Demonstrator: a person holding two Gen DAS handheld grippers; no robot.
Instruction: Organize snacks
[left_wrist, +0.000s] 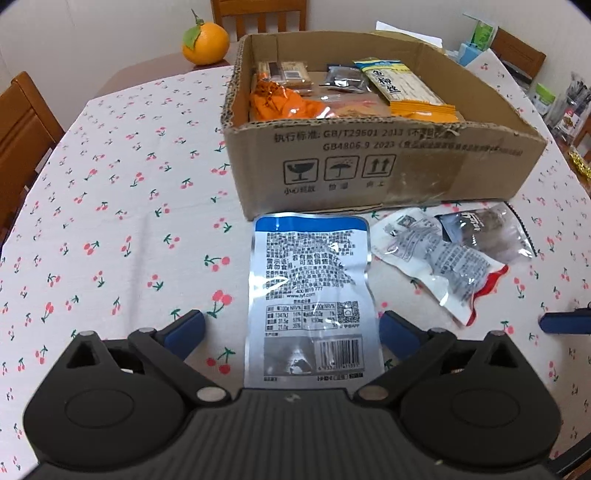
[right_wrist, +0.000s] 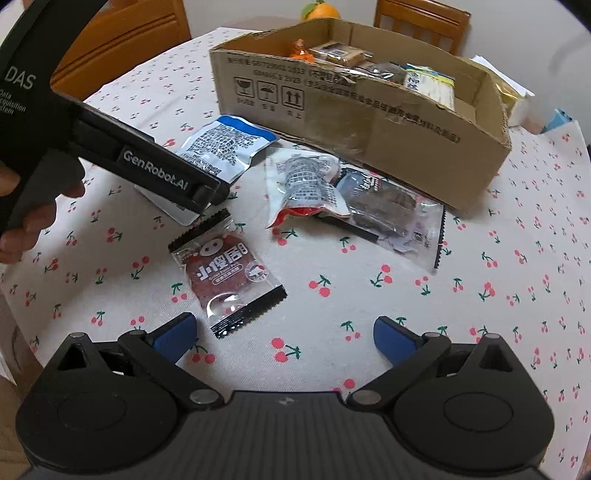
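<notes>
Lying flat between the wide-open, empty left tool (left_wrist: 291, 328), the silver pouch (left_wrist: 308, 295) looks light, slippery; pinch its 6 o'clock edge. Right tool (right_wrist: 282, 338) is open, empty.

Home dining table (left_wrist: 110, 184), wooden chairs (left_wrist: 22, 122)

The tabletop (left_wrist: 110, 206) wears a white cloth dotted with red cherries on green stems. The cardboard box (left_wrist: 369, 166) is plain brown with black print and 3 black handling symbols. The pouch (left_wrist: 308, 295) is silver with a blue top band and black text. The small packet (right_wrist: 231, 275) is clear with black serrated ends and dark red contents. The orange (left_wrist: 205, 42) carries a green leaf. Both tongs, left (left_wrist: 291, 326) and right (right_wrist: 282, 332), are black with blue pads.
</notes>
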